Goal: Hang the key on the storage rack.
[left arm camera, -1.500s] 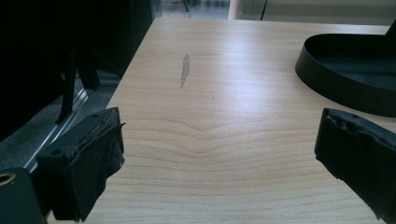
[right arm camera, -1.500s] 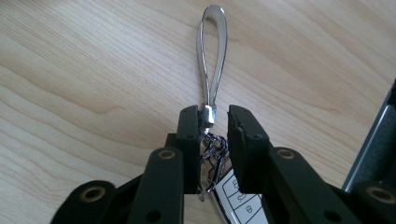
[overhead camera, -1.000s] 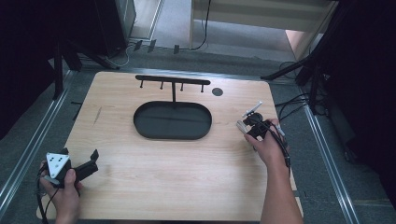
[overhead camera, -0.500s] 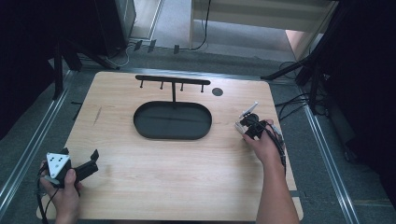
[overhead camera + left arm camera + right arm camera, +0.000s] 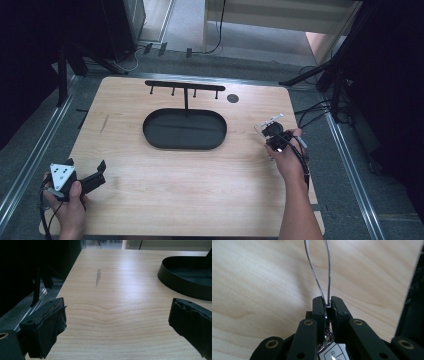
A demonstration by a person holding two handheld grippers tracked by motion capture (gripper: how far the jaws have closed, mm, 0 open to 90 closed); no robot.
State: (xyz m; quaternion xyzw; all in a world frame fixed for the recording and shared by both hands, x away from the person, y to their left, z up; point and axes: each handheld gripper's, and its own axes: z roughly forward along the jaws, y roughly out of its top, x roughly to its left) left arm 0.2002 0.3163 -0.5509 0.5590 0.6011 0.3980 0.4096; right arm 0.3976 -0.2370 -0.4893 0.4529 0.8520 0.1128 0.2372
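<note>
My right gripper (image 5: 269, 129) hovers over the table's right side, just right of the black oval tray (image 5: 150, 136). In the right gripper view my right gripper (image 5: 328, 303) is shut on a thin silver wire loop (image 5: 329, 270) that sticks out past the jaws. A white key tag (image 5: 334, 353) hangs below them. The loop (image 5: 273, 120) points to the far side of the table. My left gripper (image 5: 86, 165) rests at the near left corner, open. Nothing lies between its jaws in the left gripper view (image 5: 117, 327).
A black bar with several hooks (image 5: 185, 85) stands on a post behind the tray. A small dark round mark (image 5: 232, 98) lies to its right. The tray's rim (image 5: 180, 286) is ahead and right of my left gripper. Metal rails (image 5: 30, 155) flank the table.
My right hand has wavered a little with the wire loop still held. The left gripper has not moved.
</note>
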